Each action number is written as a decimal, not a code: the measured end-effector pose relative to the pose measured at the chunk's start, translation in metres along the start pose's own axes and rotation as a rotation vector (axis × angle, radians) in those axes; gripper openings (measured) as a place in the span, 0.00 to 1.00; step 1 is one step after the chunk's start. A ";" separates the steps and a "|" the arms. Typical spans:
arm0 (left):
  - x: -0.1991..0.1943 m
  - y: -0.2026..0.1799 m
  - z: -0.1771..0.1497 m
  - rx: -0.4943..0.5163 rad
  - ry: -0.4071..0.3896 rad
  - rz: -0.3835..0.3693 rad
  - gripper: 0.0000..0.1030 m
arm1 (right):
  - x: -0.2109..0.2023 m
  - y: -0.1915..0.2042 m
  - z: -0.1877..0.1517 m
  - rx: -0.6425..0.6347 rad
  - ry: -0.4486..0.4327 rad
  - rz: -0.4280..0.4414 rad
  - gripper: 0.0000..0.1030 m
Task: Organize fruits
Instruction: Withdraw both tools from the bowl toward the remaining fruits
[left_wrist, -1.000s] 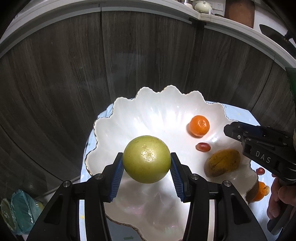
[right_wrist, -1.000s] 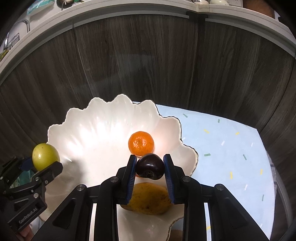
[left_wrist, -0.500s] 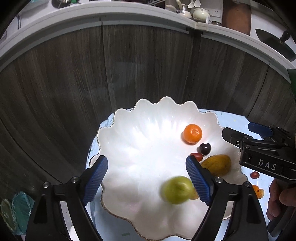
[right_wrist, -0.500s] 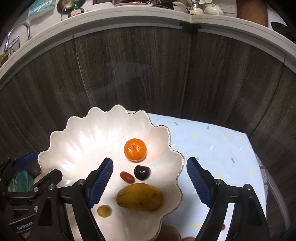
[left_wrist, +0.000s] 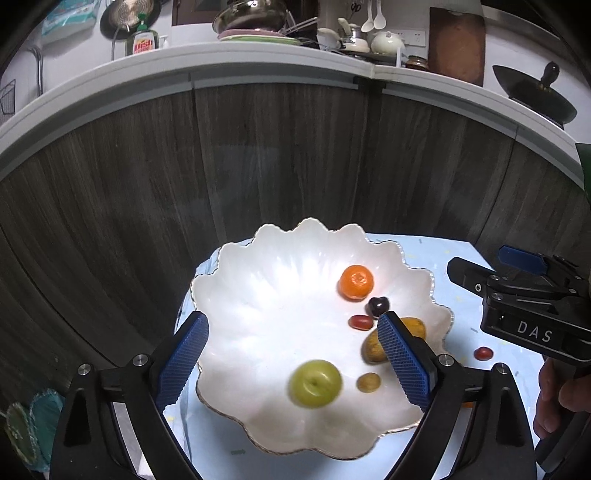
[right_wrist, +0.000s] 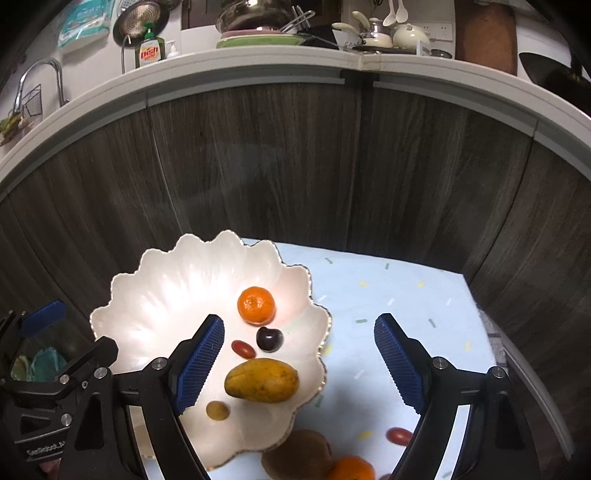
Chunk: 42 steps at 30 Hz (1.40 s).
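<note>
A white scalloped bowl (left_wrist: 236, 251) sits on a light blue cloth. In it lie a green round fruit (left_wrist: 314, 383), blurred, a tangerine (left_wrist: 356, 281), a dark cherry (left_wrist: 378, 305), a red cherry tomato (left_wrist: 361, 322), a mango (left_wrist: 372, 349) and a small brown fruit (left_wrist: 368, 382). My left gripper (left_wrist: 292, 319) hangs above the bowl, its jaws opening with nothing between them. My right gripper (right_wrist: 299, 321) stands open and empty above the bowl's right rim (right_wrist: 325, 321), over the cherry (right_wrist: 269, 339) and mango (right_wrist: 261, 380). The right wrist view hides the green fruit.
On the cloth (right_wrist: 388, 295) in front of the bowl lie a kiwi (right_wrist: 299, 456), another tangerine (right_wrist: 351, 469) and a cherry tomato (right_wrist: 399, 435). Dark wood cabinet fronts (right_wrist: 295, 166) rise behind the table, under a cluttered kitchen counter. A hand (left_wrist: 557, 398) holds the right gripper.
Both grippers opened and rose. The left let go of the green fruit, which dropped into the bowl. The right released the dark cherry, which now lies by the tangerine.
</note>
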<state>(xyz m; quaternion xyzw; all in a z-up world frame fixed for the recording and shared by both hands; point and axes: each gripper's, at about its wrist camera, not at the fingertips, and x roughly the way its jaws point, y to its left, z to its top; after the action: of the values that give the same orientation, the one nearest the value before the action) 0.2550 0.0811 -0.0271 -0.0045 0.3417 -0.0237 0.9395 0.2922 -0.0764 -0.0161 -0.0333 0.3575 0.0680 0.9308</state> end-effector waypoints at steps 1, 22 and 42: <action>-0.003 -0.002 0.000 0.003 -0.004 -0.002 0.91 | -0.004 -0.002 -0.001 0.001 -0.004 -0.003 0.82; -0.045 -0.068 -0.012 0.028 -0.022 -0.040 0.92 | -0.059 -0.059 -0.022 0.039 -0.051 -0.051 0.82; -0.056 -0.107 -0.036 0.085 0.003 -0.052 0.92 | -0.075 -0.089 -0.060 0.061 -0.032 -0.054 0.82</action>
<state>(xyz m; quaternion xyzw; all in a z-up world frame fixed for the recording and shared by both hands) 0.1843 -0.0229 -0.0164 0.0265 0.3418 -0.0624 0.9373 0.2111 -0.1788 -0.0090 -0.0135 0.3436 0.0322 0.9385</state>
